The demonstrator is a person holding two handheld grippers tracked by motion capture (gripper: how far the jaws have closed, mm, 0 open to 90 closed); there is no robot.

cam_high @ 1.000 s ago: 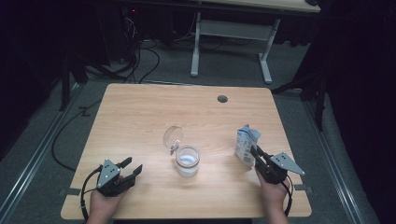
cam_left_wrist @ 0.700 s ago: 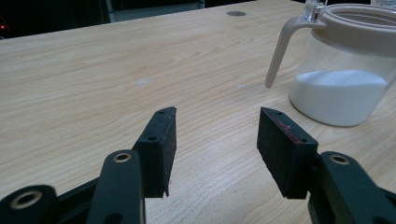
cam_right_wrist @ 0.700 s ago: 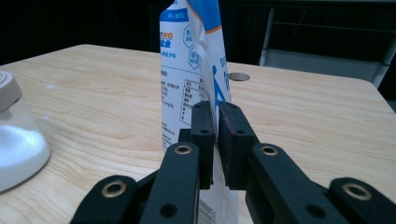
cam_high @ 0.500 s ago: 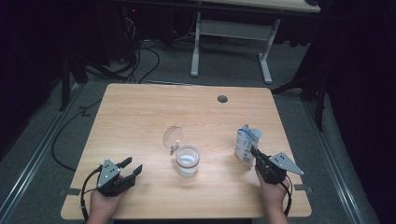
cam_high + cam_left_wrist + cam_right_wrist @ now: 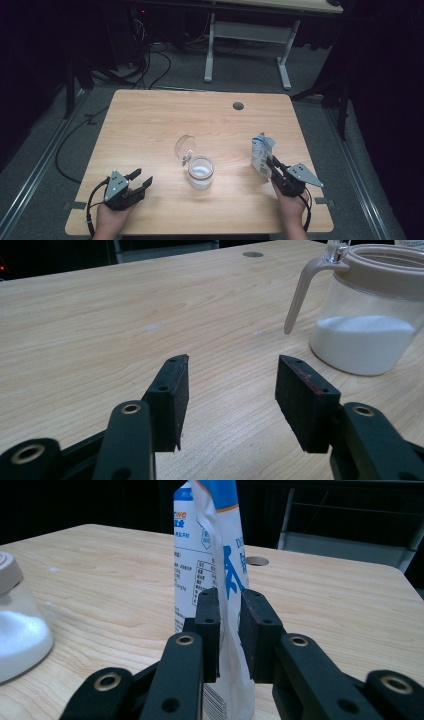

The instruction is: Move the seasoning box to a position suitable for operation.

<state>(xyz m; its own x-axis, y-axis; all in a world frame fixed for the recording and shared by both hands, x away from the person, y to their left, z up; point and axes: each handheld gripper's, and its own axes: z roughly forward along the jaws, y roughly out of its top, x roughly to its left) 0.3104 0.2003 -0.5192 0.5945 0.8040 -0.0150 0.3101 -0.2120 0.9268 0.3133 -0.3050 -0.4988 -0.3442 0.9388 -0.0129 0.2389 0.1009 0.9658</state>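
A white and blue paper bag (image 5: 261, 153) (image 5: 212, 555) stands upright at the right side of the wooden table (image 5: 150, 125). My right gripper (image 5: 273, 166) (image 5: 229, 630) is shut on its lower part, pinching the paper between both pads. A glass jar (image 5: 200, 172) (image 5: 367, 315) holding white powder sits in the middle, with its lid (image 5: 184, 147) swung open to the back. My left gripper (image 5: 141, 178) (image 5: 232, 395) rests open near the front left edge, with nothing between its jaws, the jar off to its right.
A round cable hole (image 5: 238, 106) lies near the table's far edge. A white desk frame (image 5: 247, 35) and cables (image 5: 150, 55) stand on the floor behind the table.
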